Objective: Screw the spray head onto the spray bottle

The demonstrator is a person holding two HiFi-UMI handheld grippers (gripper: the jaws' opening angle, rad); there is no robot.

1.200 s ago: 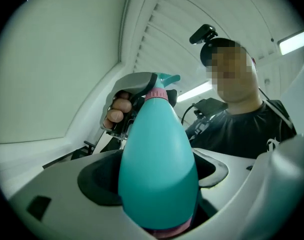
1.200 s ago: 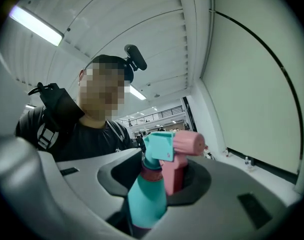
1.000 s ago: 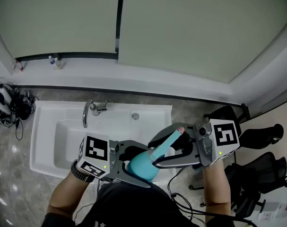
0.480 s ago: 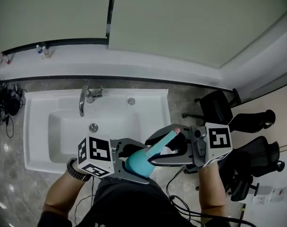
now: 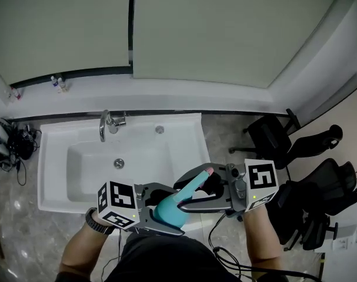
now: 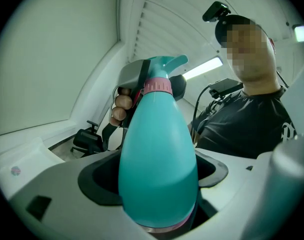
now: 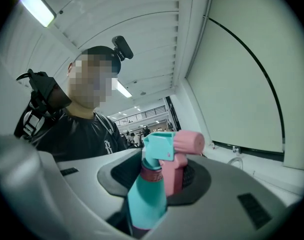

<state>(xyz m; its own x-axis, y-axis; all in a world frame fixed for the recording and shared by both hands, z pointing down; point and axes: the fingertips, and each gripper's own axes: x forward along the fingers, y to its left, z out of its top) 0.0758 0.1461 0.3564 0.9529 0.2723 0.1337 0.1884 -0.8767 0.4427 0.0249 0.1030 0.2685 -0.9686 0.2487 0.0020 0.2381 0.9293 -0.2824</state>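
White sink (image 5: 44, 175) lies below; left gripper (image 5: 168, 211) clamps the one teal spray bottle (image 5: 165, 210), right gripper (image 5: 189, 194) clamps its one spray head (image 5: 199, 177).

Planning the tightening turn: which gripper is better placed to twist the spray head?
Right. The right gripper is closed on the spray head, while the left gripper clamps the bottle steady.
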